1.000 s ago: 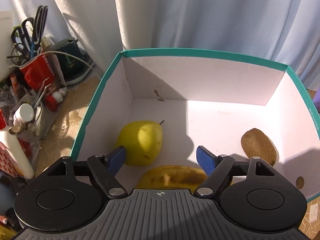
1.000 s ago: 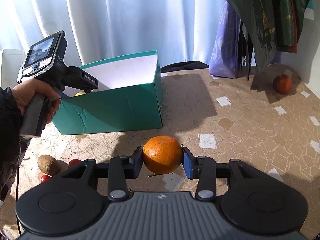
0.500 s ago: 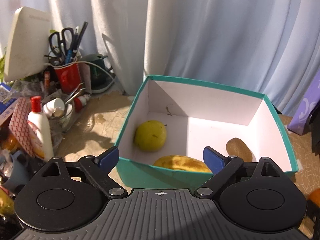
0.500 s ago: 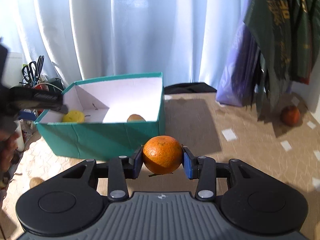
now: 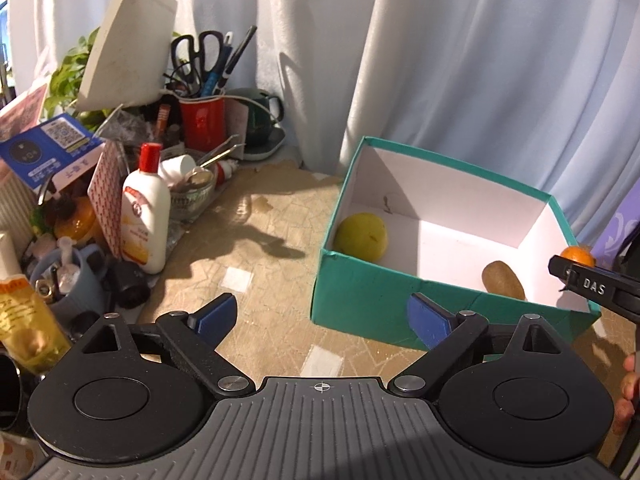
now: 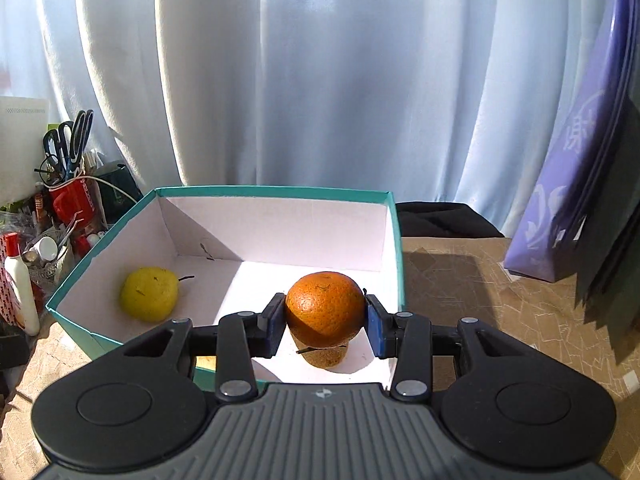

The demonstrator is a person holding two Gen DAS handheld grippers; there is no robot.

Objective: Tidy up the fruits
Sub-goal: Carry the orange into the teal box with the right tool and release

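Observation:
A teal box (image 5: 400, 304) with a white inside holds a yellow pear (image 5: 360, 236) at its left and a brown kiwi (image 5: 502, 280) at its right. My left gripper (image 5: 322, 316) hangs over the tabletop in front of the box's left corner, open and empty. The right gripper (image 6: 324, 324) is shut on an orange (image 6: 324, 306) held above the box (image 6: 272, 191), over its near right part. The pear (image 6: 149, 294) lies to its left and the kiwi (image 6: 326, 354) directly beneath. In the left wrist view the orange (image 5: 576, 255) peeks over the right gripper's finger.
Desk clutter crowds the left: a red cup of scissors and pens (image 5: 202, 120), a white lotion bottle (image 5: 146, 224), jars and cartons. A purple bag (image 6: 580, 200) and dark cloth (image 6: 440, 220) sit right of the box. Curtains hang behind. A person's fingers (image 5: 628, 392) show at right.
My left gripper has pulled back out of the box and off to the left, its jaws widening. The right gripper has carried the orange from over the table to above the box.

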